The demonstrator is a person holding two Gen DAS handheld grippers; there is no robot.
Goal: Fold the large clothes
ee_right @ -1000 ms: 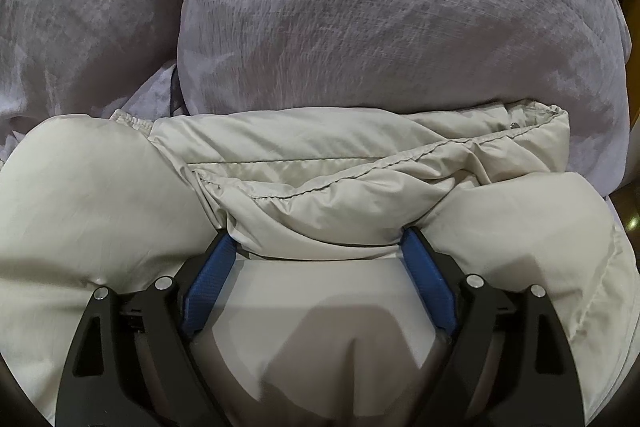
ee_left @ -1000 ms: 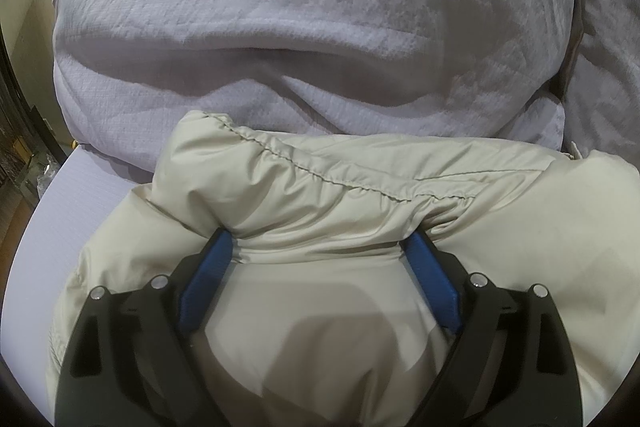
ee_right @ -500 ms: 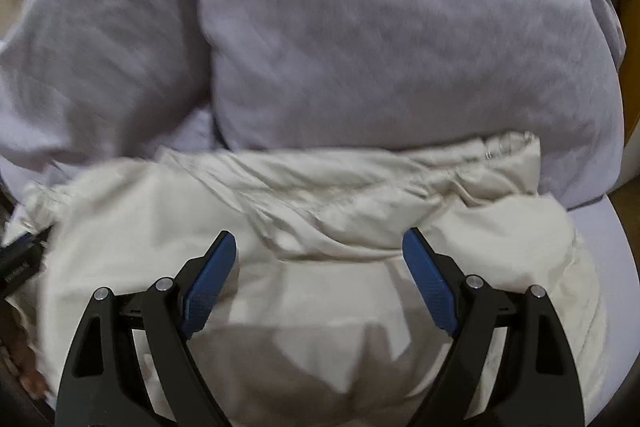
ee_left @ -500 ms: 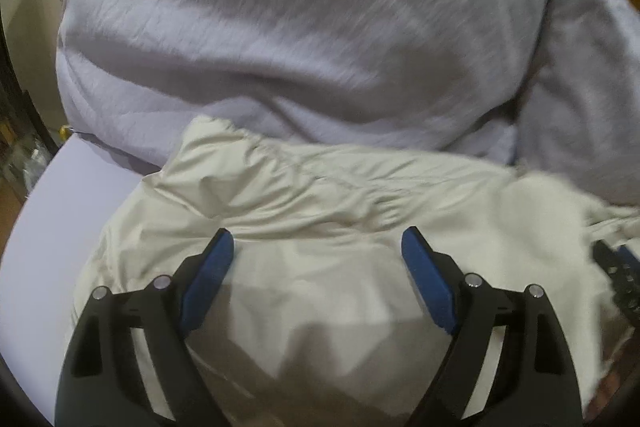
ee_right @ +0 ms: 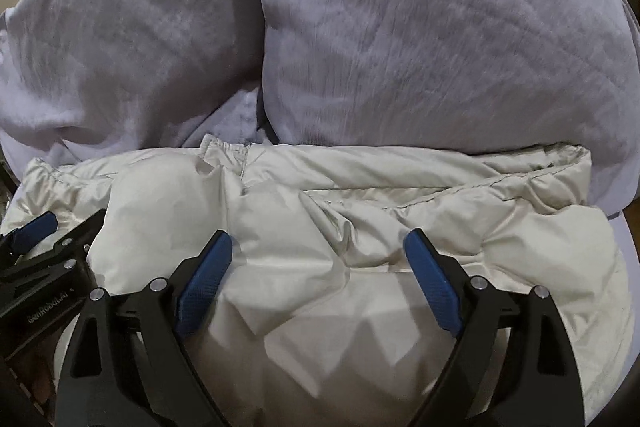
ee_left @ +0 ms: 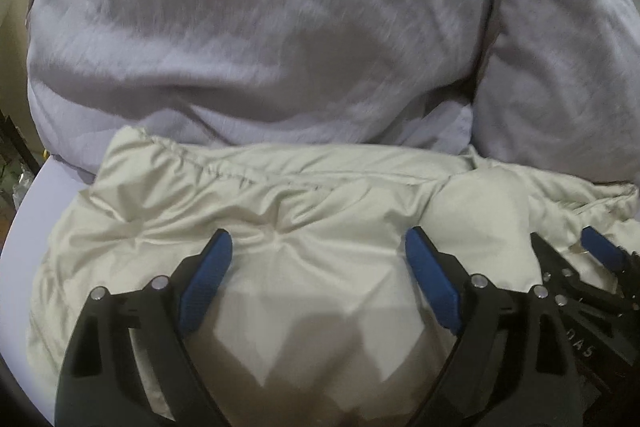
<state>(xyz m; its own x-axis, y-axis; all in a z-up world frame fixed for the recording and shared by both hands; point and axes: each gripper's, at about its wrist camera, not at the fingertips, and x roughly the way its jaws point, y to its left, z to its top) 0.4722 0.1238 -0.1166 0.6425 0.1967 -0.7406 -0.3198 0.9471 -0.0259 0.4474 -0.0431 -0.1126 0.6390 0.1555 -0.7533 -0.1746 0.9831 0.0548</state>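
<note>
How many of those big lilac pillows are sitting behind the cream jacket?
2: one pillow on the right, one pillow on the left, side by side against the puffer jacket. More may lie out of view.

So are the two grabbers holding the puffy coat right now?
No. Both the left gripper and right gripper have jaws apart and opening above the coat; nothing is pinched.

White lettering stands on the black body of each gripper as seen from the other's camera. On the left gripper (ee_right: 56,233) it reads roughly "GenRobot.AI", partly blurred. On the right gripper (ee_left: 568,245) only "DAS" is legible.
</note>
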